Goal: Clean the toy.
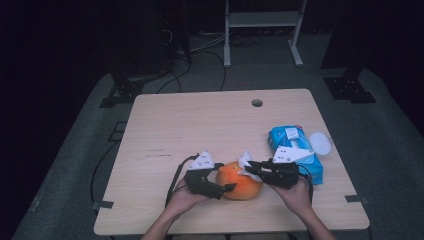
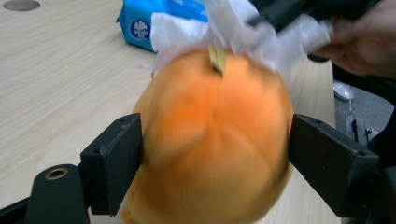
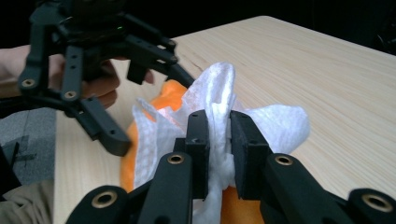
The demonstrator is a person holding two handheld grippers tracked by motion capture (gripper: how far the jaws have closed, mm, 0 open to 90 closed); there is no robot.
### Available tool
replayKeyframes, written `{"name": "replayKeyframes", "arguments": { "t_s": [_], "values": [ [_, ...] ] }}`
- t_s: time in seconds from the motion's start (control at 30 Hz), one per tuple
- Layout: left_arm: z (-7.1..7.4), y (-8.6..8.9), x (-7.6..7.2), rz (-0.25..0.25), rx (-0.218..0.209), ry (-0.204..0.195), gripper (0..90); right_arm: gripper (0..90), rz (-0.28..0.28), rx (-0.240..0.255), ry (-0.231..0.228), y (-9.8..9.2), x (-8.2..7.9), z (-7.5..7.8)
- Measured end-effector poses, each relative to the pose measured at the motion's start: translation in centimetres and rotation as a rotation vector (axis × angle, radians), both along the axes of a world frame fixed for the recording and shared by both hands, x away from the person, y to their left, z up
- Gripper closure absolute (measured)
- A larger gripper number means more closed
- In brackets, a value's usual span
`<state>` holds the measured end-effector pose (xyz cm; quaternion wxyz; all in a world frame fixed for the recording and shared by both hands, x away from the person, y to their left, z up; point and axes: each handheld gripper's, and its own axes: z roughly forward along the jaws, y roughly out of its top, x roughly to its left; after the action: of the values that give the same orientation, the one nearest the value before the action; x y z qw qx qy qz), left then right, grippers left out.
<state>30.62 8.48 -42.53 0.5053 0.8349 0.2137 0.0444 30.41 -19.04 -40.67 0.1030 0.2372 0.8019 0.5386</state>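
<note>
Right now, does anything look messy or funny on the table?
Nothing is spilled or broken. The white wipe is bunched up in the right gripper on the orange fruit, and a round white lid lies loose beside the blue wipes pack.

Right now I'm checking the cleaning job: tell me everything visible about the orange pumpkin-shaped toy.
The orange pumpkin-shaped toy looks soft, with shallow ribs and a small tan stem. It lies on the wooden table, between the left gripper jaws. A white wipe, pinched in the right gripper, drapes over its top.
</note>
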Motion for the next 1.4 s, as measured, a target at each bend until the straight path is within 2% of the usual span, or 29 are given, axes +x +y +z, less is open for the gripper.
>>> {"name": "replayKeyframes", "arguments": {
  "t_s": [0.07, 0.17, 0.27, 0.33, 0.4, 0.43, 0.57, 0.67, 0.77, 0.83, 0.87, 0.97, 1.03, 1.1, 1.17, 1.3, 1.33, 1.4],
  "values": [
    [0.0, -0.1, -0.2, -0.016, 0.006, -0.016, 20.5, 77.4, -0.012, 0.000, 0.012, -0.4, 0.3, -0.1],
    [0.0, -0.1, -0.2, -0.022, 0.004, -0.020, 21.3, 77.4, -0.023, 0.002, 0.022, -0.9, 0.6, -0.3],
    [-0.4, -0.3, 0.0, -0.003, 0.033, -0.013, 15.4, 77.3, -0.036, 0.006, 0.034, -1.3, 0.8, -0.4],
    [-1.0, -0.6, 0.3, 0.003, 0.046, 0.023, 9.4, 77.4, -0.039, 0.010, 0.037, -1.5, 0.9, -0.4],
    [-1.4, -0.6, 0.6, -0.002, 0.037, 0.049, 9.5, 77.4, -0.037, 0.012, 0.035, -1.5, 0.8, -0.3],
    [-1.4, -0.6, 0.6, -0.005, 0.035, 0.047, 12.4, 77.3, -0.036, 0.013, 0.026, -1.3, 0.7, -0.2],
    [-1.0, -0.7, 0.0, -0.007, 0.042, -0.020, 31.0, 77.3, -0.006, 0.026, -0.007, -0.4, -0.2, 0.5],
    [-0.6, -1.0, -0.6, -0.010, 0.048, -0.061, 38.5, 77.4, 0.048, 0.046, -0.034, 0.6, -1.0, 1.2],
    [0.2, -1.1, -1.1, -0.014, 0.055, -0.091, 41.0, 77.4, 0.078, 0.035, -0.053, 1.4, -1.5, 1.4],
    [0.6, -0.7, -1.2, -0.009, 0.042, -0.095, 42.4, 77.4, 0.066, 0.032, -0.056, 1.1, -1.3, 1.4],
    [0.8, -0.6, -1.2, -0.008, 0.043, -0.094, 42.6, 77.4, 0.051, 0.044, -0.037, 0.5, -1.0, 1.3],
    [0.9, -0.6, -1.2, -0.011, 0.041, -0.096, 42.6, 77.4, 0.004, 0.055, -0.014, -0.6, -0.3, 1.0],
    [0.7, -0.8, -1.3, -0.019, 0.047, -0.098, 42.3, 77.4, 0.009, 0.057, -0.022, -0.4, -0.6, 1.2],
    [0.7, -1.0, -1.3, -0.022, 0.051, -0.100, 41.0, 77.4, 0.031, 0.057, -0.036, 0.2, -0.9, 1.3],
    [0.5, -1.0, -1.2, -0.019, 0.058, -0.095, 35.6, 77.4, 0.040, 0.026, -0.057, 0.9, -1.1, 1.3],
    [-0.1, -1.2, -0.6, -0.004, 0.028, -0.045, 15.2, 77.4, 0.022, -0.015, -0.051, 0.8, -0.7, 0.8],
    [-0.3, -1.3, -0.5, -0.003, 0.034, -0.040, 11.4, 77.4, 0.016, -0.014, -0.043, 0.6, -0.6, 0.6],
    [-0.5, -1.5, -0.5, -0.006, 0.048, -0.042, 10.0, 77.4, 0.009, -0.011, -0.034, 0.3, -0.3, 0.5]
  ]
}}
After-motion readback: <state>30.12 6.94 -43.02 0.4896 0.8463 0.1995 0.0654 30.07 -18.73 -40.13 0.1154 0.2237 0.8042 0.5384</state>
